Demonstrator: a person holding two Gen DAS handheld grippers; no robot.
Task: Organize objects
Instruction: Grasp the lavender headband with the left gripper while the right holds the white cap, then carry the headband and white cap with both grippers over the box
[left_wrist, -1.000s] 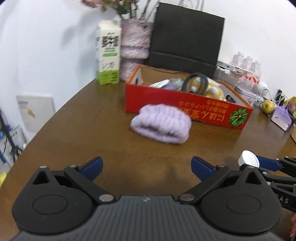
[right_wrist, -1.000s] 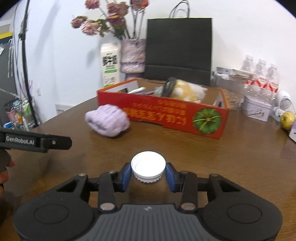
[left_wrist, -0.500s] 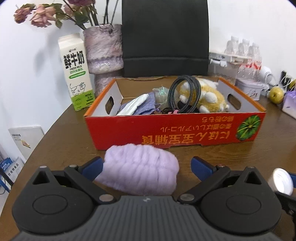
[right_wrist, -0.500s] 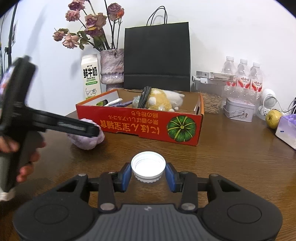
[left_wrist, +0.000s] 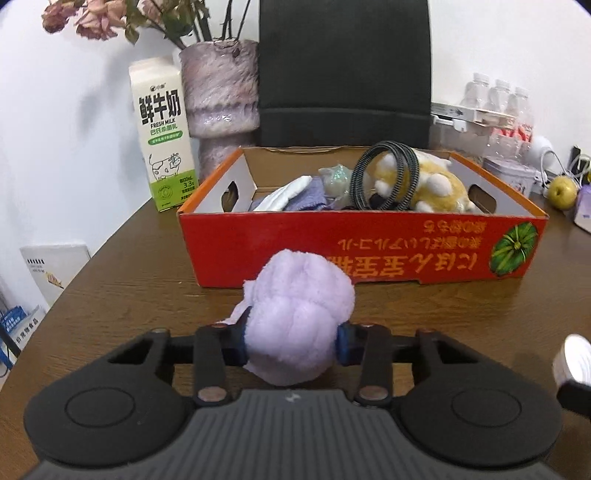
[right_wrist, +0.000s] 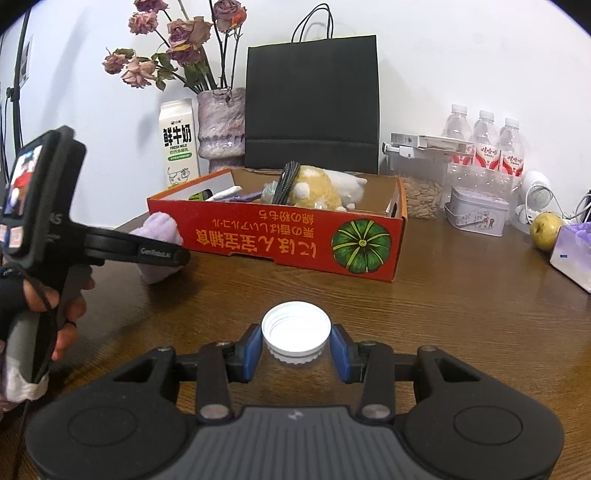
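**Two items gripped, neither boxed yet**

Your left gripper (left_wrist: 291, 345) has just been closing its fingers, and they now squeeze the lilac fluffy cloth (left_wrist: 297, 319), which sits on the table (left_wrist: 129, 280) just in front of the red cardboard box (left_wrist: 369, 254). The box already holds a plush toy (left_wrist: 436, 184), a coiled cable (left_wrist: 388, 173) and cloths. Your right gripper (right_wrist: 295, 349) clamps the white bottle cap (right_wrist: 295, 330) over the table. Both items likely still need dropping in.

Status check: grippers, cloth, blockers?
Left gripper just closed on purple cloth. Right gripper shut on white cap. Red box ahead, path clear.
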